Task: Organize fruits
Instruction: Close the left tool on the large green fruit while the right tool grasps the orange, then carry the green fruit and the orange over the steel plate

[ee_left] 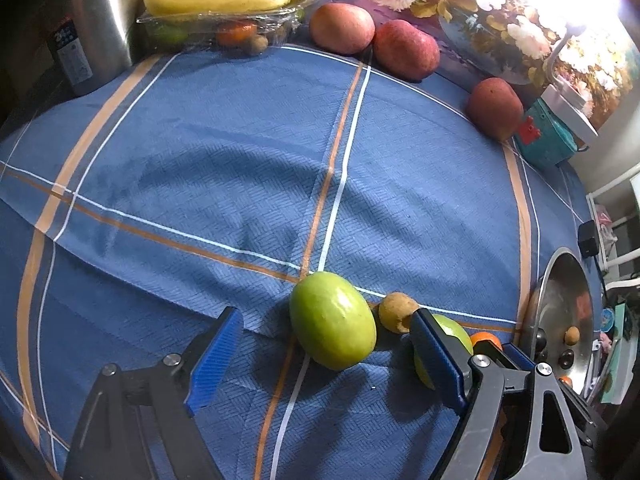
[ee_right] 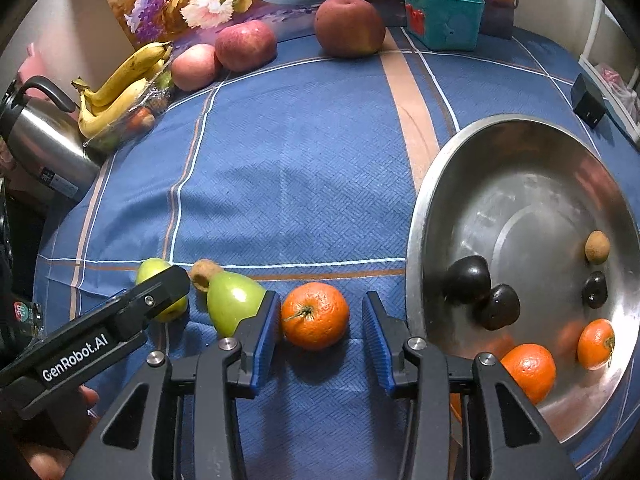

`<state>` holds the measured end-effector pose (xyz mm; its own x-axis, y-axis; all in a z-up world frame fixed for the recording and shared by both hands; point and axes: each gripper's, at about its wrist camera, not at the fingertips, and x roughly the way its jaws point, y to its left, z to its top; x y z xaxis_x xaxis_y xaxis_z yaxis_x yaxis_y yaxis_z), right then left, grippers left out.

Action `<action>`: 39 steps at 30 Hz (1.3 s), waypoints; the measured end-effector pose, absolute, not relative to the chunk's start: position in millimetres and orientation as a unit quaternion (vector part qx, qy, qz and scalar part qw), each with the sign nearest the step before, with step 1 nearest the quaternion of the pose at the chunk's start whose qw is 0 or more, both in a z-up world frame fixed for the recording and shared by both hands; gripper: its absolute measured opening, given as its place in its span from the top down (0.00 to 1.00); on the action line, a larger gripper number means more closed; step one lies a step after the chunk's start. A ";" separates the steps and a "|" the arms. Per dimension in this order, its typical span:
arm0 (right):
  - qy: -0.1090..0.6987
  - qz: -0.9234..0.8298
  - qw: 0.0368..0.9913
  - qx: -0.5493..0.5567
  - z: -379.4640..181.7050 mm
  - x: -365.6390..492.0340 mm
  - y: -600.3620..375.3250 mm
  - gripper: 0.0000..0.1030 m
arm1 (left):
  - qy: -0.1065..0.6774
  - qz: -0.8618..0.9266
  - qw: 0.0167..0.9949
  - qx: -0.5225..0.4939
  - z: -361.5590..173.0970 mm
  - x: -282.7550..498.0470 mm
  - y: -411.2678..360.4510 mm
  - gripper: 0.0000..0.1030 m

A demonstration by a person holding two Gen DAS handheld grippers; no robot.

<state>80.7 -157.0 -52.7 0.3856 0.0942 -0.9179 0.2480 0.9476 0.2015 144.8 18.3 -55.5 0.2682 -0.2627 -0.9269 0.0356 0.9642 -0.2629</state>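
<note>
My left gripper (ee_left: 326, 360) stands open around a green fruit (ee_left: 332, 320) on the blue cloth, with neither pad touching it. A small brown fruit (ee_left: 398, 312) and a second green fruit (ee_left: 452, 332) lie just to its right. My right gripper (ee_right: 320, 340) is open around an orange (ee_right: 315, 315). Its left pad is at the orange's skin, and a gap shows at the right pad. The steel bowl (ee_right: 416, 240) to the right holds two oranges (ee_right: 528, 368), three dark fruits (ee_right: 468, 280) and a small brown one (ee_right: 597, 246).
Three red apples (ee_right: 348, 26) and a clear tray with bananas (ee_right: 120, 92) line the far edge of the cloth. A steel kettle (ee_right: 44, 148) stands at the far left, a teal box (ee_right: 440, 16) at the far right and a black adapter (ee_right: 588, 104) beyond the bowl.
</note>
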 end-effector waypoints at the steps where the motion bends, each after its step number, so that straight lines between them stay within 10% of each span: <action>1: 0.552 -0.046 0.818 0.157 -52.8 80.6 -157.9 0.60 | 0.597 -0.093 0.791 -0.095 -55.4 144.6 18.6 0.15; 8: 0.552 -0.043 0.817 0.162 -52.8 79.9 -157.3 0.65 | 0.596 -0.095 0.791 -0.104 -57.4 143.9 21.6 0.21; 16: 0.553 -0.046 0.816 0.163 -51.5 79.1 -158.3 0.66 | 0.595 -0.105 0.786 -0.127 -58.1 141.9 26.9 0.54; 39: 0.542 -0.047 0.822 0.167 -42.2 75.3 -160.8 0.66 | 0.580 -0.101 0.798 -0.131 -38.9 137.1 31.5 0.55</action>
